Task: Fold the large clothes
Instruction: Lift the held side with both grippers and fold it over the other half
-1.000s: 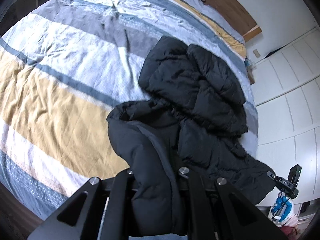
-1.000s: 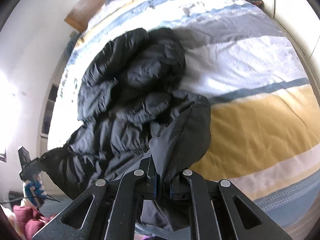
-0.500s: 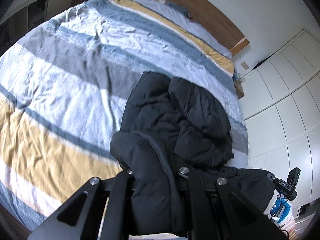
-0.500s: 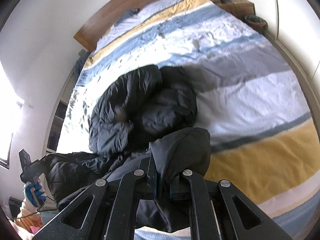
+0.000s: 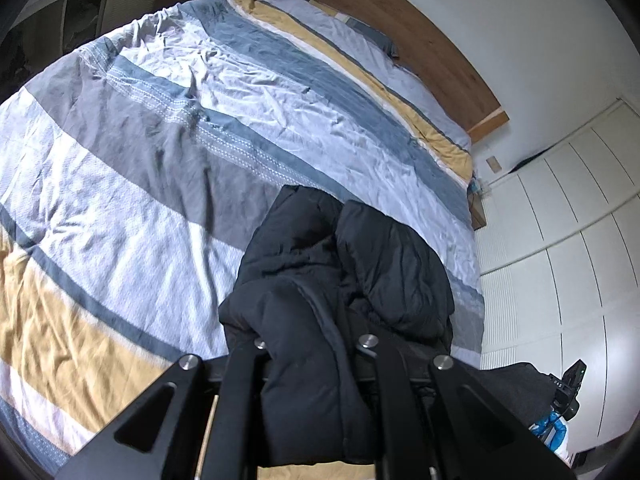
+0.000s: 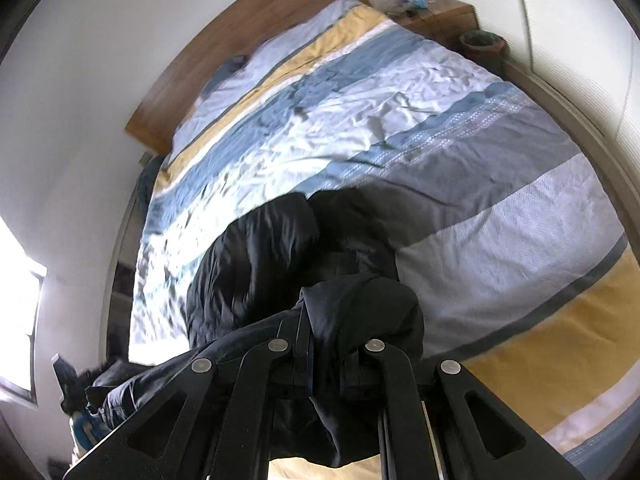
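Note:
A black puffer jacket (image 5: 360, 256) lies partly on the striped duvet (image 5: 120, 184) near the bed's right edge, its near end lifted. My left gripper (image 5: 314, 346) is shut on a thick padded fold of it. In the right wrist view the same jacket (image 6: 256, 268) hangs from my right gripper (image 6: 324, 350), shut on a bunched edge of dark fabric. A stretch of jacket runs between the two grippers. The right gripper (image 5: 568, 388) shows at the left wrist view's lower right, and the left gripper (image 6: 66, 376) at the right wrist view's lower left, each in a blue-gloved hand. The fingertips are buried in fabric.
The duvet (image 6: 480, 200) covers a wide bed with a wooden headboard (image 5: 400, 24). White wardrobe doors (image 5: 560, 248) stand along the bed's right side. A nightstand (image 6: 436, 20) and a plant pot (image 6: 480, 42) sit by the headboard. A bright window (image 6: 16, 304) is at the left.
Both grippers have risen and drawn back from the headboard, taking the jacket's near end with them. More of the bed shows, and the jacket looks smaller and more gathered.

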### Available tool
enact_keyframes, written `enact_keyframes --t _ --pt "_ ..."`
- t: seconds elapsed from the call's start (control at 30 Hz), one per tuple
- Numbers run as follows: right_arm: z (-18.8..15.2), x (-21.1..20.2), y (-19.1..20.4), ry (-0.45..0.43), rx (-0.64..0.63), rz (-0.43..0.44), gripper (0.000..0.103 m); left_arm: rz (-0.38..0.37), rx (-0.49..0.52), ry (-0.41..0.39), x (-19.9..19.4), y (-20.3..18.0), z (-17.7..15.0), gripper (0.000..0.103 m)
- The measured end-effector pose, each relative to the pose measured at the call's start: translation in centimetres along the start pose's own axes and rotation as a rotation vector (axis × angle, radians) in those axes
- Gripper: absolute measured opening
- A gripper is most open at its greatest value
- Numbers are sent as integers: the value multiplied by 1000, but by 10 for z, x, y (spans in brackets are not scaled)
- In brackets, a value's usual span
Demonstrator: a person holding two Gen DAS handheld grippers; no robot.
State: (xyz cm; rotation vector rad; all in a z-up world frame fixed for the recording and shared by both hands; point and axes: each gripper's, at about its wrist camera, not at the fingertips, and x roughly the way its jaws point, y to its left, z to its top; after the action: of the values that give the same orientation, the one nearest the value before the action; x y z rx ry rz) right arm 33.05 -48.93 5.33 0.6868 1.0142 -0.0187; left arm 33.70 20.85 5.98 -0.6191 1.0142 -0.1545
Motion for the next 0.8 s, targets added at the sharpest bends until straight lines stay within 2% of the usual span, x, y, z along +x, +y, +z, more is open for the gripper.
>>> enact_keyframes --t 0.13,0.47,0.8 --pt "33 38 -2 -8 99 -30 8 8 -58 -2 34 5 28 10" --pt "102 130 -1 15 180 -105 8 60 -134 24 125 13 88 13" --pt "138 208 -17 72 216 -169 8 102 -161 95 217 18 126 15"
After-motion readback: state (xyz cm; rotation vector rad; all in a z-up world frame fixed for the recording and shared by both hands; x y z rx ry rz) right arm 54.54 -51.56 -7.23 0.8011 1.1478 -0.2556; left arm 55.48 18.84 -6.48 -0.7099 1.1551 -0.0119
